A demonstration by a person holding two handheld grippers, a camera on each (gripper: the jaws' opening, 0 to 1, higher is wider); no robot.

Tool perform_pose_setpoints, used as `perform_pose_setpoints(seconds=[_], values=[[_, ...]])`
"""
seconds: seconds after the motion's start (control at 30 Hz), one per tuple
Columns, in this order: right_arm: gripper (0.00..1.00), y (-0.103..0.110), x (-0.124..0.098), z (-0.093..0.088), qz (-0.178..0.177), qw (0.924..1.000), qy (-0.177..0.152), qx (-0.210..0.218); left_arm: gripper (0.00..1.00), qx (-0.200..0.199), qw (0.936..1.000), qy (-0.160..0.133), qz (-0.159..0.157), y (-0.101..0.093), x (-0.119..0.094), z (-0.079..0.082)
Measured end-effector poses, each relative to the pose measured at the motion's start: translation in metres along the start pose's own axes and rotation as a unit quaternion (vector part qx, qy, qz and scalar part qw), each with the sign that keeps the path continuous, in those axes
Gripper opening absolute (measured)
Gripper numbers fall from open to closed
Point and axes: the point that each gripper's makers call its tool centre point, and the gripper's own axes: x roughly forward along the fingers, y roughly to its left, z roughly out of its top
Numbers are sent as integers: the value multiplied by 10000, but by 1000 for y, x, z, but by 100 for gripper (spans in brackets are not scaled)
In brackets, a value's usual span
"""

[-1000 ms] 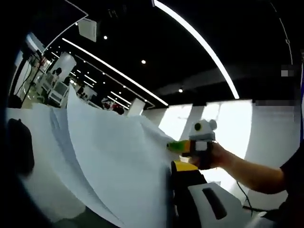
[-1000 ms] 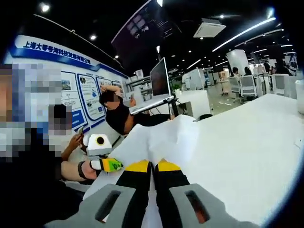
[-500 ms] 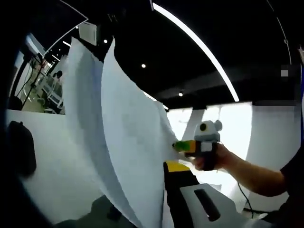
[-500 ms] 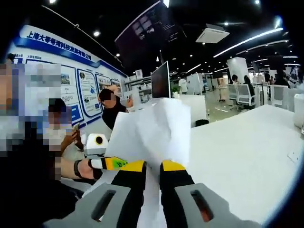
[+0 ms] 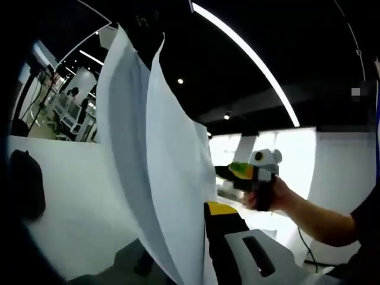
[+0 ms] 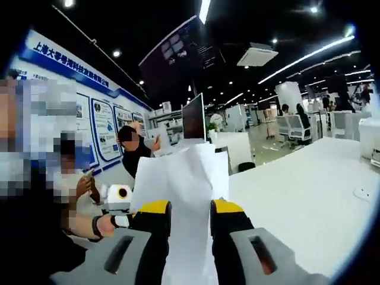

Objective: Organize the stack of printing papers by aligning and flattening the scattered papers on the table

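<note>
Indoors | white table (image 6: 309, 178), dark office ceiling | left hand-held gripper (image 5: 209, 209) clamps papers (image 5: 160, 166) | right hand-held gripper (image 6: 190, 208) parted

matt white papers (image 5: 160, 178), smooth white table (image 6: 297, 190)

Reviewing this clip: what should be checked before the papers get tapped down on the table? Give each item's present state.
1. Papers lifted off the table: ok.
2. Right tool closed on the stack: not ok; jaws apart around the sheets.
3. Left tool gripping: cannot tell; one jaw shows against the papers.
4. Sheet edges aligned: not ok; they fan apart in the left gripper view.
5. Landing spot free: ok; bare white tabletop beside the stack.
</note>
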Motion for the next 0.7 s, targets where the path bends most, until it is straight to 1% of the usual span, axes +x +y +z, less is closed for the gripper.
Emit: perform_pose_setpoints(seconds=[0.03, 0.1, 0.17, 0.2, 0.23, 0.3, 0.33, 0.4, 0.5, 0.57, 0.63, 0.7], values=[[26, 0, -1, 1, 5, 10000, -39, 43, 6, 3, 10000, 9, -4, 0, 0, 0], [27, 1, -6, 11, 82, 9991, -320, 269, 6, 8, 10000, 27, -11, -1, 0, -1], [32, 6, -12, 21, 250, 9953, -655, 671, 6, 19, 10000, 32, 0, 0, 0, -1], [35, 8, -14, 24, 303, 9936, -734, 798, 6, 14, 10000, 28, -3, 0, 0, -1], [38, 9, -17, 25, 310, 9930, -787, 826, 6, 16, 10000, 25, 0, 0, 0, -1], [41, 8, -20, 26, 231, 9938, -811, 728, 6, 31, 10000, 22, 6, 0, 0, -1], [42, 12, -20, 23, 127, 9952, -777, 583, 6, 36, 10000, 24, 10, 0, 0, -1], [44, 9, -22, 19, -43, 9967, -681, 442, 6, 35, 10000, 29, 10, 0, 0, -1], [53, 4, -23, 16, -190, 9977, -563, 341, 6, 40, 10000, 27, 21, 0, 0, -1], [59, 8, -21, 9, -306, 9984, -418, 207, 6, 57, 10000, 33, 22, 0, 0, -1], [68, 14, -21, 9, -281, 9985, -456, 143, 6, 74, 10000, 51, 21, 0, 0, -2], [77, 22, -20, 15, -147, 9974, -669, 218, 6, 79, 9999, 72, 7, -1, 0, -3]])
